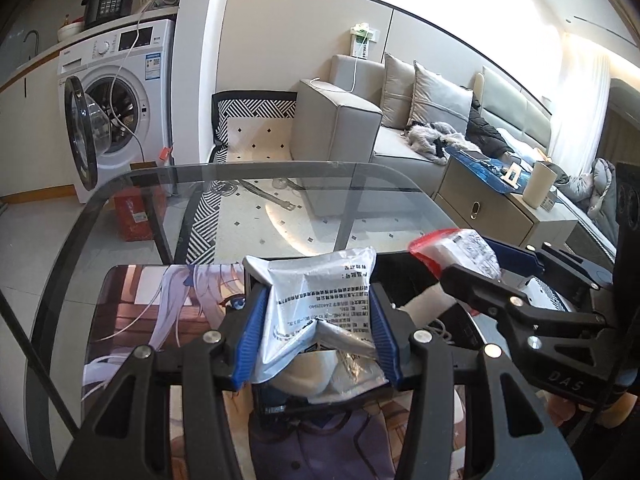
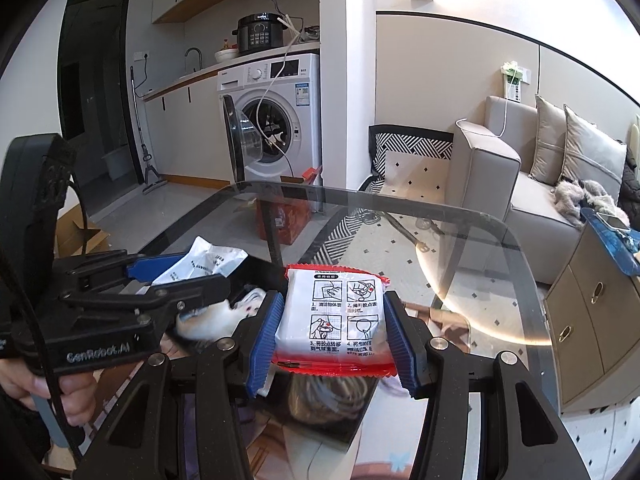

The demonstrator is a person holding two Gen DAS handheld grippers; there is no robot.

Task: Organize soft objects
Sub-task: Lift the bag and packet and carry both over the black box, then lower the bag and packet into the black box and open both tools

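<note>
My left gripper (image 1: pixel 318 320) is shut on a crumpled silver-white packet (image 1: pixel 320 300) with black print, held above a black box (image 1: pixel 416 280) on the glass table. My right gripper (image 2: pixel 330 328) is shut on a white packet with red ends (image 2: pixel 332 320) that carries printed instruction pictures. In the left wrist view the right gripper (image 1: pixel 472 268) and its red-white packet (image 1: pixel 456 248) are at the right, just above the box. In the right wrist view the left gripper (image 2: pixel 188 276) and its silver packet (image 2: pixel 208 264) are at the left. A white soft item (image 2: pixel 216 316) lies in the box below.
The glass table (image 1: pixel 280 172) carries a printed anime mat (image 1: pixel 160 308) under the box. Coiled cable (image 2: pixel 332 396) lies below the right gripper. Beyond stand a washing machine (image 1: pixel 120 112) with its door open, a grey sofa (image 1: pixel 360 120), a low cabinet (image 1: pixel 500 208) and a red box (image 1: pixel 134 216) on the floor.
</note>
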